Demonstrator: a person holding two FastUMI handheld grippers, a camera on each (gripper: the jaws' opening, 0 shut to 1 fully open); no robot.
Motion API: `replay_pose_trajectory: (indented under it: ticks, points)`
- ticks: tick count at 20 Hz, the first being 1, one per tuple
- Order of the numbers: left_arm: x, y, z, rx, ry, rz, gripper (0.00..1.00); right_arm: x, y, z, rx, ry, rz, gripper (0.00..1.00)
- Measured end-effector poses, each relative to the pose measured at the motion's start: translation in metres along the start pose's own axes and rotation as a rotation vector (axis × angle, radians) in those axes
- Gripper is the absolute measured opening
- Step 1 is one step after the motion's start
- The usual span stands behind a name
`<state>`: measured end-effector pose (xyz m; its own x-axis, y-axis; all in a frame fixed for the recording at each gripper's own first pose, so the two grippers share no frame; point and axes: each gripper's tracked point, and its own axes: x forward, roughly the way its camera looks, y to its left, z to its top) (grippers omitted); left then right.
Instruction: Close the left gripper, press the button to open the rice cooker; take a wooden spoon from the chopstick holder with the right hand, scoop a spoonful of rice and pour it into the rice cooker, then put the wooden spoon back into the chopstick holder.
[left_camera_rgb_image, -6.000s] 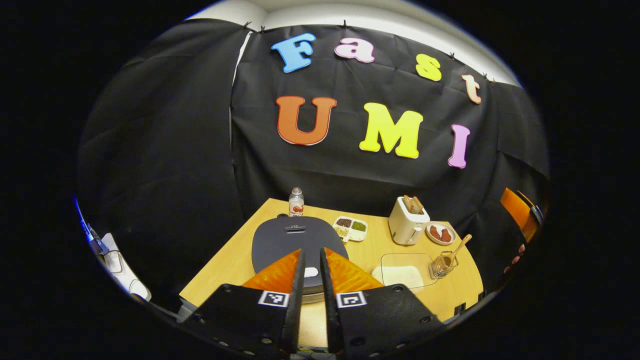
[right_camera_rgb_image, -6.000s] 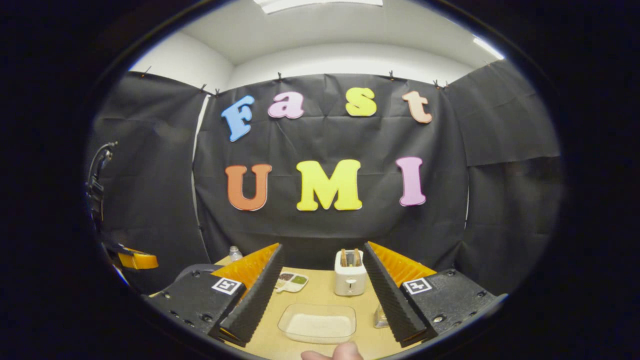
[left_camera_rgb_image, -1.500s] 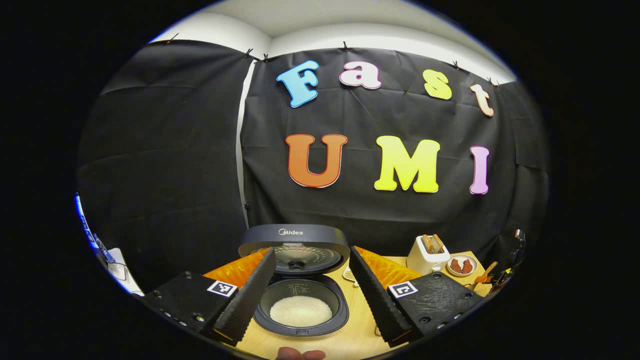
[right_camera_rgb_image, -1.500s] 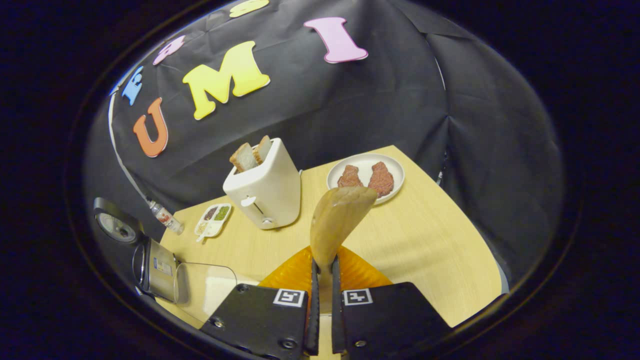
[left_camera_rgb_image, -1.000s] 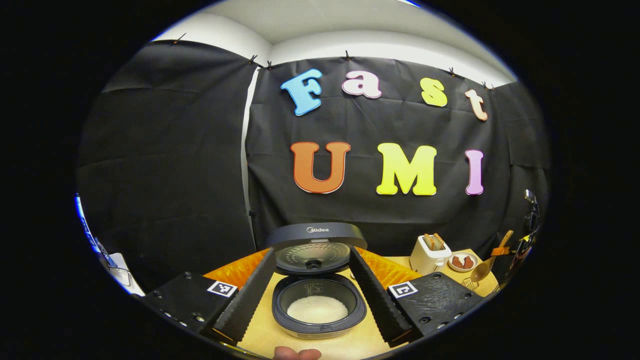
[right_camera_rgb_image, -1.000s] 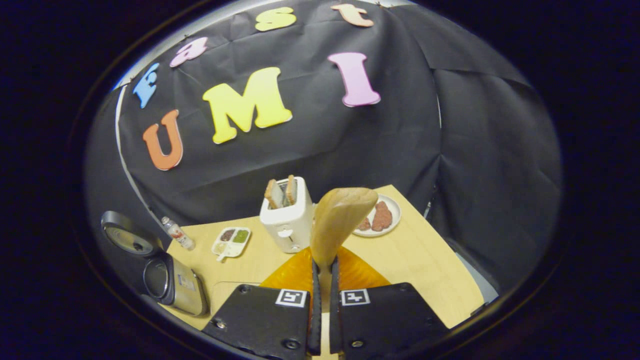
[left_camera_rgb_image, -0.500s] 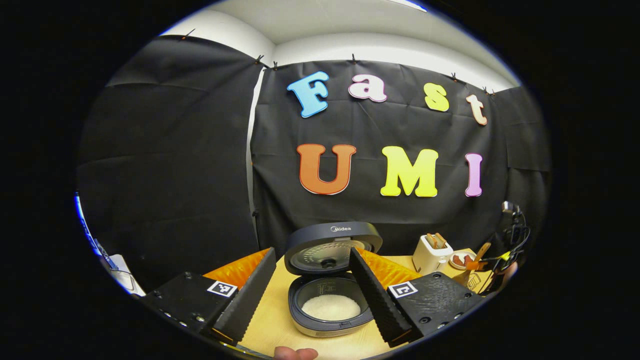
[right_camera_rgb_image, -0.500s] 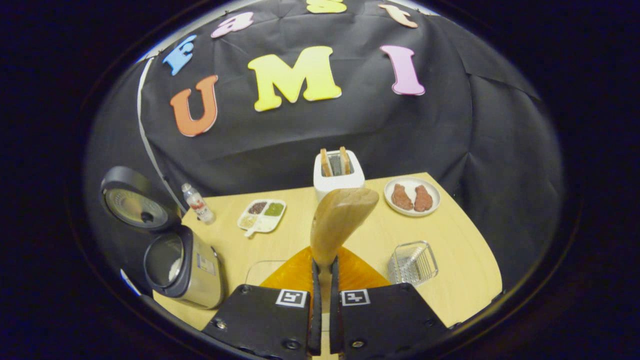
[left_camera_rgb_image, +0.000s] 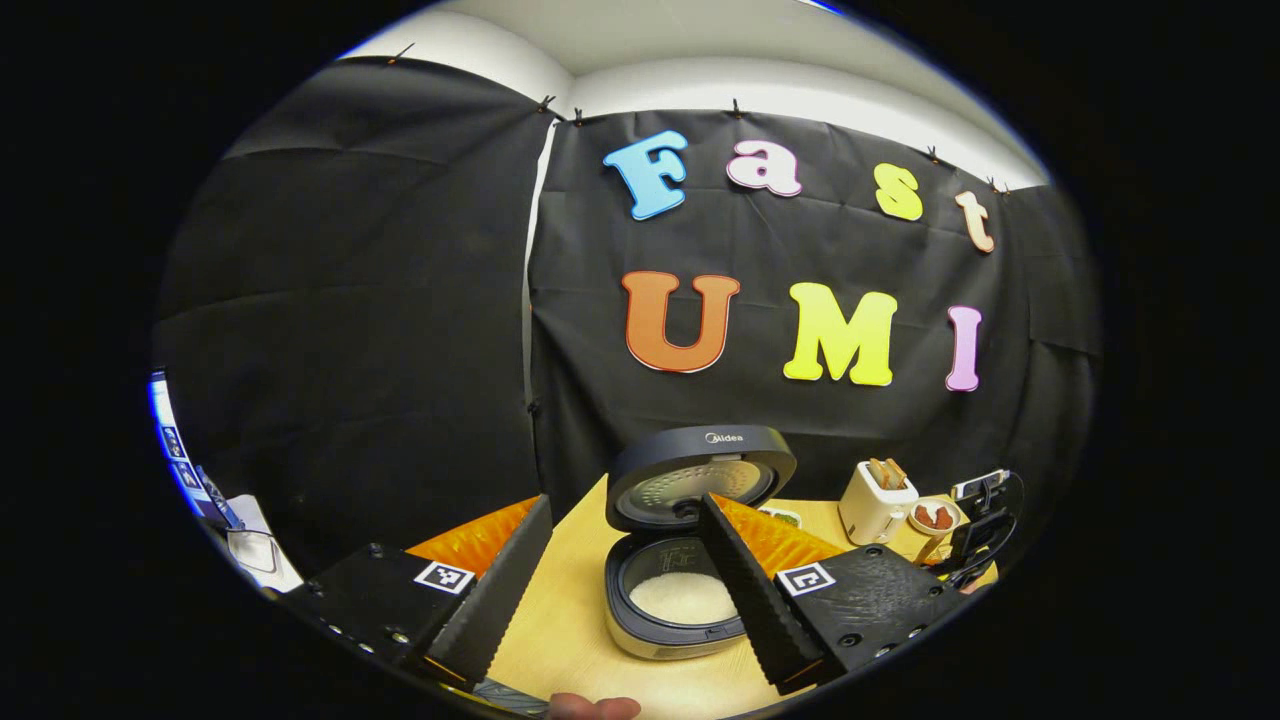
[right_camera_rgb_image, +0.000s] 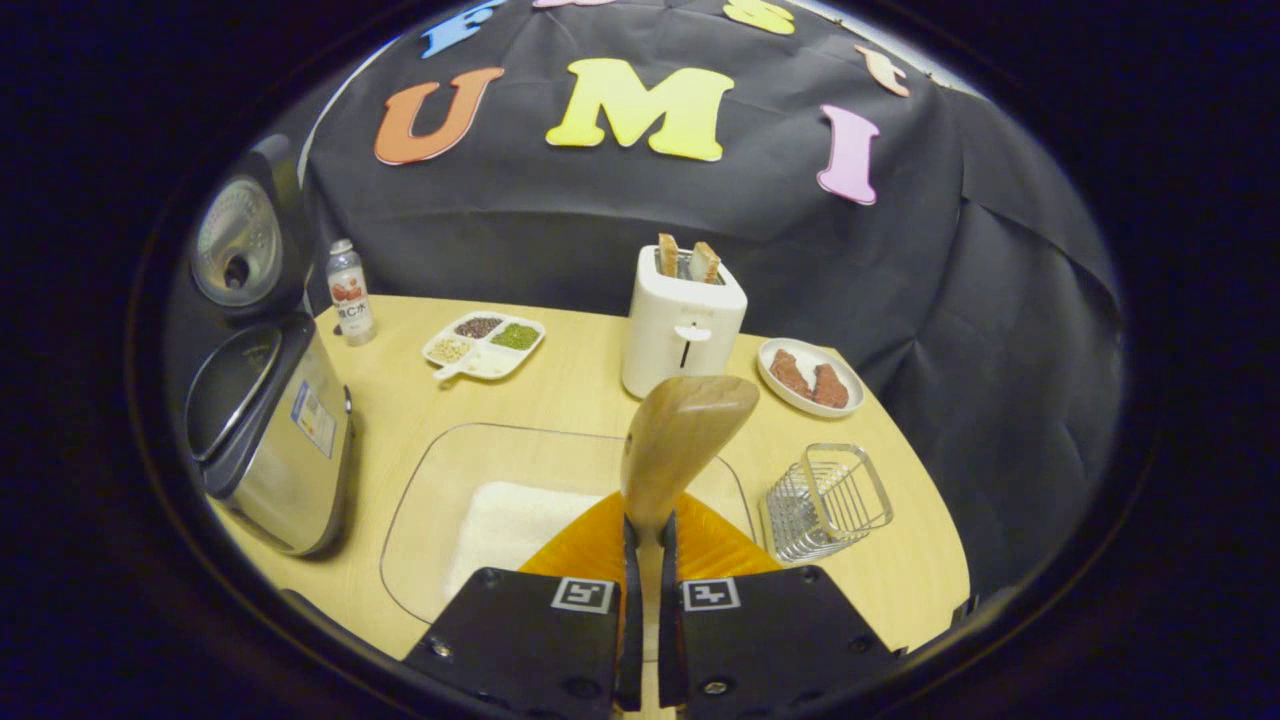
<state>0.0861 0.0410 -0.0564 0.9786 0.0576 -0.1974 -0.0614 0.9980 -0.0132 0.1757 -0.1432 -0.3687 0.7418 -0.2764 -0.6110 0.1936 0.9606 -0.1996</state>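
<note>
In the right gripper view my right gripper (right_camera_rgb_image: 643, 530) is shut on the wooden spoon (right_camera_rgb_image: 678, 440), whose bowl sticks up above the clear glass dish of rice (right_camera_rgb_image: 510, 515). The wire chopstick holder (right_camera_rgb_image: 828, 500) stands just right of the dish with nothing in it. At the left is the rice cooker (right_camera_rgb_image: 270, 420) with its lid raised. In the left gripper view my left gripper (left_camera_rgb_image: 620, 585) is open and held back from the open rice cooker (left_camera_rgb_image: 680, 560), which has white rice in its pot. The other gripper (left_camera_rgb_image: 975, 525) shows at the far right there.
On the wooden table (right_camera_rgb_image: 590, 380) stand a white toaster (right_camera_rgb_image: 680, 320) with two bread slices, a plate of meat (right_camera_rgb_image: 808, 378), a divided dish of beans (right_camera_rgb_image: 485, 345) and a small bottle (right_camera_rgb_image: 350, 292). A fingertip (left_camera_rgb_image: 590, 706) shows at the bottom edge.
My right gripper has swung left and down with the spoon, so the rice dish now lies right under it. The left gripper has drifted left; the cooker sits further right in its view.
</note>
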Motion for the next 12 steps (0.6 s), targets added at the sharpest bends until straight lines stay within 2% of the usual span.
replay_pose_trajectory:
  ticks: [4, 7, 12]
  points:
    - [-0.002, 0.004, -0.003, 0.01, 0.019, -0.002, 0.94, -0.003, 0.045, -0.011, 0.161, 0.043, 0.128, 0.11]
    - [-0.007, 0.006, -0.003, 0.012, 0.02, 0.002, 0.95, -0.008, 0.067, -0.011, 0.348, 0.097, 0.232, 0.11]
    - [-0.011, 0.0, -0.004, 0.019, 0.023, 0.002, 0.95, -0.004, 0.061, -0.01, 0.685, 0.2, 0.314, 0.12]
